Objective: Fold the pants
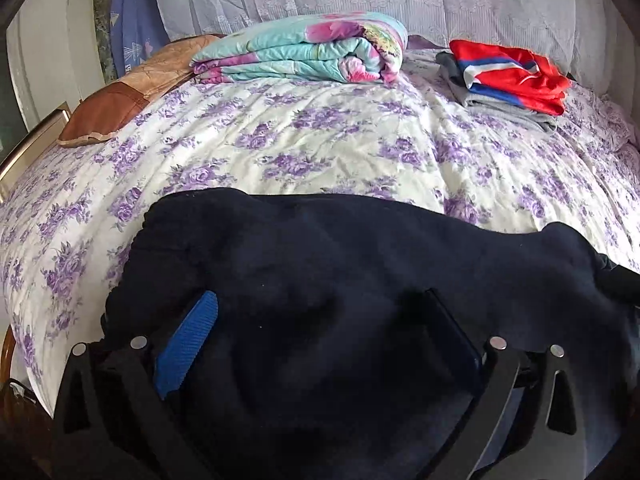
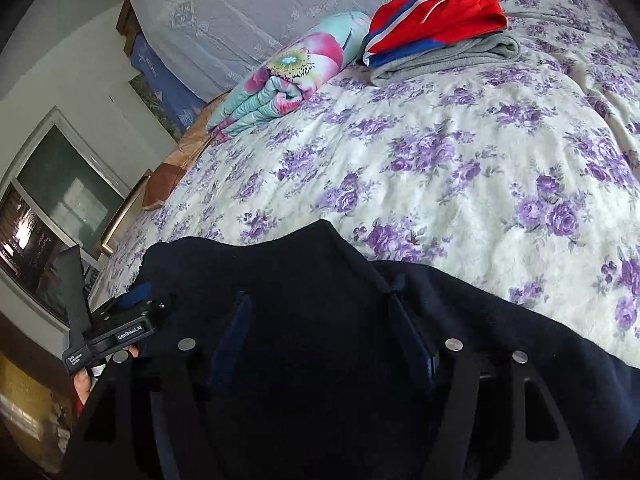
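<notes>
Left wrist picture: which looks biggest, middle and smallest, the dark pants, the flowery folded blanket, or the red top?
1. dark pants, though they sit right under the camera, which swells them
2. folded blanket
3. red top

Both the blanket and the top lie far back.

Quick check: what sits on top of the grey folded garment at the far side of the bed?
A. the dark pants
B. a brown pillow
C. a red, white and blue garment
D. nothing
C: the red, white and blue garment lies on the grey folded garment.
</notes>
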A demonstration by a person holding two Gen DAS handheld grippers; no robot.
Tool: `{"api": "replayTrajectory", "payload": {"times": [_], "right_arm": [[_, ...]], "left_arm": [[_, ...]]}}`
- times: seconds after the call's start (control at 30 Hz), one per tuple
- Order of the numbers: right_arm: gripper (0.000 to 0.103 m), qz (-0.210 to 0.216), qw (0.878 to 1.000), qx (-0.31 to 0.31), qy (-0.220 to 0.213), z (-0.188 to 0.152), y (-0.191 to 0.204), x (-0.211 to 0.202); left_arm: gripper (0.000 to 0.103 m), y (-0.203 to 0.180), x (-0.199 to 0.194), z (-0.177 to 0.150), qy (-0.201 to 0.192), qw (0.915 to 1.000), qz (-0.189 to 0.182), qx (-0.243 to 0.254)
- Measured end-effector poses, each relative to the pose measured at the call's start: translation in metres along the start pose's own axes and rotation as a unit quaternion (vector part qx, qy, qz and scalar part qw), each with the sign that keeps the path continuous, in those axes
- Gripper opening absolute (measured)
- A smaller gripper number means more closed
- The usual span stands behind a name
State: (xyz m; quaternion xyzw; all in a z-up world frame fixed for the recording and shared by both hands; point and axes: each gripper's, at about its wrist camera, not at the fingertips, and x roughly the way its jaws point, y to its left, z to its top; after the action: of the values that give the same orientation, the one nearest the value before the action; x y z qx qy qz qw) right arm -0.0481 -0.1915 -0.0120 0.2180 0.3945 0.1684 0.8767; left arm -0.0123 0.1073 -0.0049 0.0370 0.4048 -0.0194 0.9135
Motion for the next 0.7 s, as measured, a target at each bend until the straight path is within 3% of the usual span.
{"api": "replayTrajectory", "payload": {"times": [0.13, 0.23, 0.47, 0.7], "right_arm": [[0.071, 0.013, 0.998, 0.002, -0.057, -0.007, 0.009, -0.046], [0.075, 0.005, 0.997, 0.003, -0.081, -0.015, 0.01, -0.078], [0.077, -0.043, 0.996, 0.003, -0.073, -0.047, 0.001, -0.104], [0.082, -0.067, 0.997, 0.003, -0.034, -0.08, -0.014, -0.081]], "left_arm": [[0.099, -0.004, -0.012, -0.005, -0.015, 0.9995, 0.026, 0.0], [0.099, -0.011, -0.027, -0.008, -0.028, 0.9996, 0.009, 0.002], [0.099, -0.041, -0.054, -0.019, -0.05, 0.9982, -0.013, 0.031], [0.099, -0.069, -0.074, -0.039, -0.061, 0.9962, -0.033, 0.053]]}}
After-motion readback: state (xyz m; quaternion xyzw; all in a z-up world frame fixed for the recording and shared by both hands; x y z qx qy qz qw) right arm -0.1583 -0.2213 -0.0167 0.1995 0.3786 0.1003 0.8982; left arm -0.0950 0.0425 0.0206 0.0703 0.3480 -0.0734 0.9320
